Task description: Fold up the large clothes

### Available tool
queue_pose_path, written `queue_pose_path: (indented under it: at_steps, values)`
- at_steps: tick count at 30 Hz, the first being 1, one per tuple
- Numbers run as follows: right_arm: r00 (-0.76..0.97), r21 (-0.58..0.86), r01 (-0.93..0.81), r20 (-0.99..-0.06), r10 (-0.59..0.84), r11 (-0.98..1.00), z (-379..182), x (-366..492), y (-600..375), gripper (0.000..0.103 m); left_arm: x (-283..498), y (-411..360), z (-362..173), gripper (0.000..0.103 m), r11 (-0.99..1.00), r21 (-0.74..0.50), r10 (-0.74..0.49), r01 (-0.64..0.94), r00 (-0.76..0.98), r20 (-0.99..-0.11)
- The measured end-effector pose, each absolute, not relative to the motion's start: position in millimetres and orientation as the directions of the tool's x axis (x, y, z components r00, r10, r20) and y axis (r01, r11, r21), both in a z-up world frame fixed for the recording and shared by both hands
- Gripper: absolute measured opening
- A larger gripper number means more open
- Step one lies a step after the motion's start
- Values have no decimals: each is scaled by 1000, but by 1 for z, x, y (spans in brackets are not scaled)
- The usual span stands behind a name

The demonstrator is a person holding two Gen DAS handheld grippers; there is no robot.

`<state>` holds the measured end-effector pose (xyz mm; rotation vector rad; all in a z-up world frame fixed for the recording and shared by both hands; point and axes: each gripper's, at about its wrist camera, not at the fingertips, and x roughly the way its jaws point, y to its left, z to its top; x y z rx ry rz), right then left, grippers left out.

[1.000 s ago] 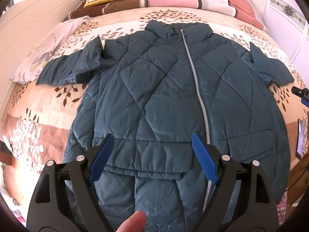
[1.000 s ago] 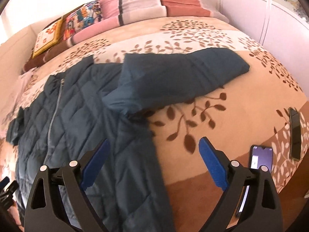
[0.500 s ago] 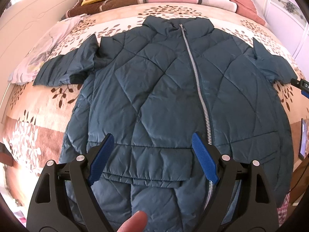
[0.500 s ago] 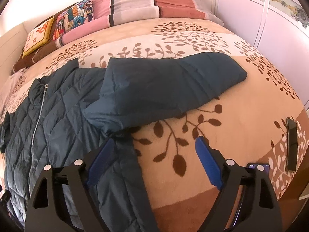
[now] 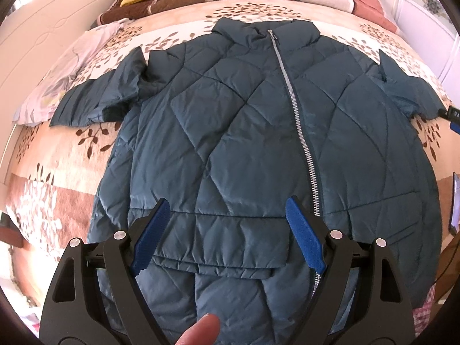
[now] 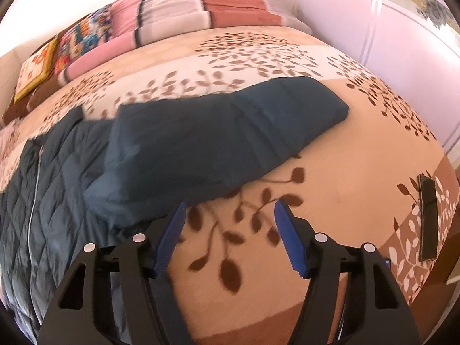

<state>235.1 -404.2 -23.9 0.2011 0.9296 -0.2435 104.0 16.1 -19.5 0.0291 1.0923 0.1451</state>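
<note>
Left gripper: jaws spread wide, hovering over the lower front of the jacket; blue pads apart from the fabric, nothing between them is gripped.
Fingertip: a person's fingertip shows at 6 o'clock in the left wrist view, between the black arms of the gripper.
Right gripper: jaws partly open and have just been closing; only bare bedspread lies between the pads, no cloth pinched. Its left pad sits just beside the sleeve's lower edge; touching or not, cannot tell.
Jacket: teal quilted puffer, spread front-up on the bed, collar at 12 o'clock, silver zipper closed, hem folded up at 6 o'clock.
Sleeve: in the right wrist view it stretches from 9 toward 2 o'clock, flat on the bedspread.
Bedspread: peach with brown leaf print.
Phone: dark, at 3 o'clock, well apart from the sleeve.
Pillows: striped pink, at 12 o'clock.
</note>
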Motion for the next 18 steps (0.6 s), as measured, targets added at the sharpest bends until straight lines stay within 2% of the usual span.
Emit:
queue_pose_path:
  at_steps: [8, 18]
  values:
    - [526, 235, 489, -848, -70, 840, -37, 272, -502, 64, 106, 26, -23, 82, 982, 96, 160, -160, 456, -875]
    - [509, 367, 625, -861, -4, 689, -74, 299, -555, 64, 113, 35, -33, 82, 974, 101, 182, -202, 438, -881]
